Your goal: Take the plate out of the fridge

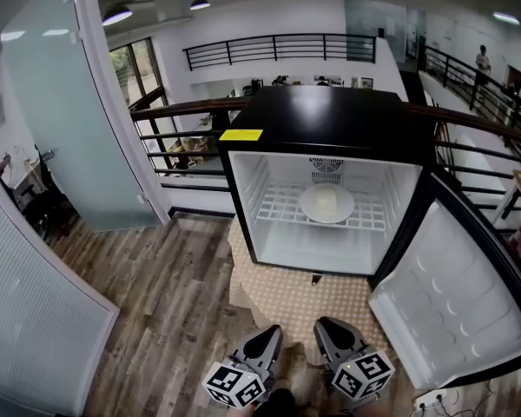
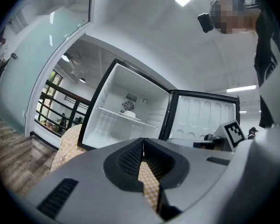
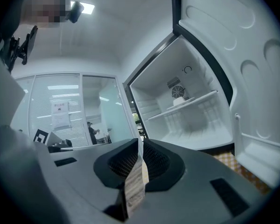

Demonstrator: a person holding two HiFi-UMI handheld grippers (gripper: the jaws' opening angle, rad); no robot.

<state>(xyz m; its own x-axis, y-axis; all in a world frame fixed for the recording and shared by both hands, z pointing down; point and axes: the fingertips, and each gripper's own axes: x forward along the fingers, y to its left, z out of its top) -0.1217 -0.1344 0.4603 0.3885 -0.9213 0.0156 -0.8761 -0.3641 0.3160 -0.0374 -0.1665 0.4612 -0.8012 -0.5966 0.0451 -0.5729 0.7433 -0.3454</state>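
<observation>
A small black fridge (image 1: 321, 120) stands open, its door (image 1: 456, 294) swung out to the right. On its white wire shelf (image 1: 282, 207) lies a round white plate (image 1: 326, 203) with something pale on it. The plate also shows in the left gripper view (image 2: 128, 114) and in the right gripper view (image 3: 184, 101). Both grippers hover low in front of the fridge and well short of it, pointing level at the opening. My left gripper (image 1: 272, 330) (image 2: 143, 141) is shut with nothing held. My right gripper (image 1: 323, 324) (image 3: 140, 141) is shut and empty too.
The fridge sits on a beige checked mat (image 1: 304, 294) over a wood plank floor (image 1: 156, 294). A frosted glass wall (image 1: 61, 120) rises on the left. A dark railing (image 1: 178, 111) runs behind the fridge. A power strip (image 1: 434, 398) lies under the open door.
</observation>
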